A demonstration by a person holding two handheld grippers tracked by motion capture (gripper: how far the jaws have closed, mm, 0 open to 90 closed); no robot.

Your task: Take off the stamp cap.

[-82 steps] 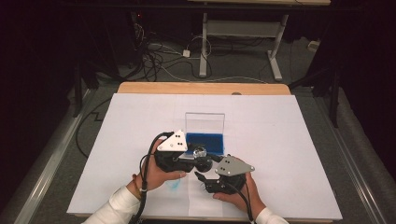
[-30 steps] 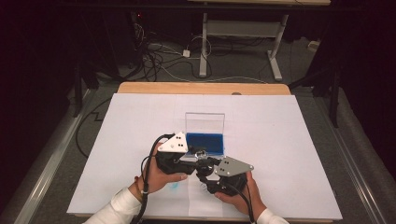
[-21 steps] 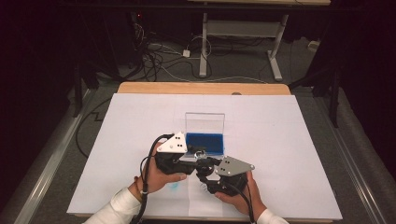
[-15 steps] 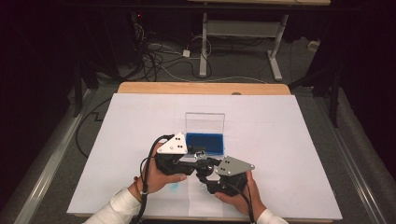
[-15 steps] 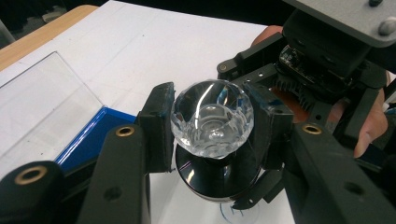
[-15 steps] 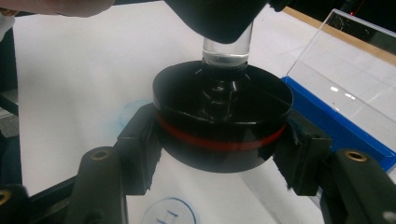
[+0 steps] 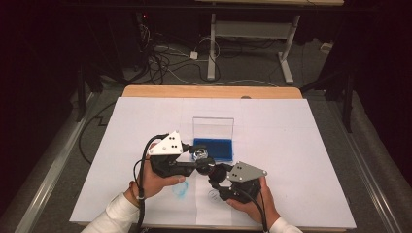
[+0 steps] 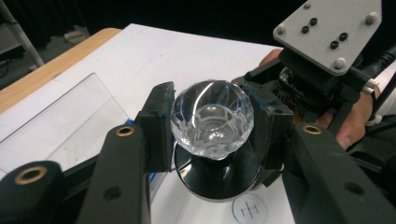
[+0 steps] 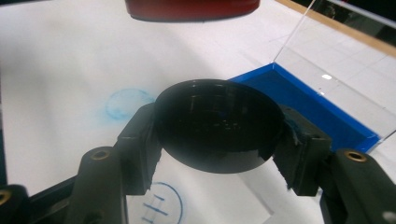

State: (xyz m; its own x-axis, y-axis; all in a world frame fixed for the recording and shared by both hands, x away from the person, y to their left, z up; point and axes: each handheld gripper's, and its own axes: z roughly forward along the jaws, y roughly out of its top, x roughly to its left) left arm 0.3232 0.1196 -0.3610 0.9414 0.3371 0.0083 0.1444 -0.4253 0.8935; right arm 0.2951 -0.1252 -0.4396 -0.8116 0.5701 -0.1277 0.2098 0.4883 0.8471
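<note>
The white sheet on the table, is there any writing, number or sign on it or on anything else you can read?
No readable words, brands or numbers anywhere.
Blue hand-drawn circle on the white sheet: a few short strokes inside, no legible character.
Smudged blue ring on the same sheet: blank inside.

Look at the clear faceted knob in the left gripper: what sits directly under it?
Directly under the clear faceted knob, a round black base is held by the right gripper. Below lies white paper with a blue stamped circle. The base hides whether knob and base join.
</note>
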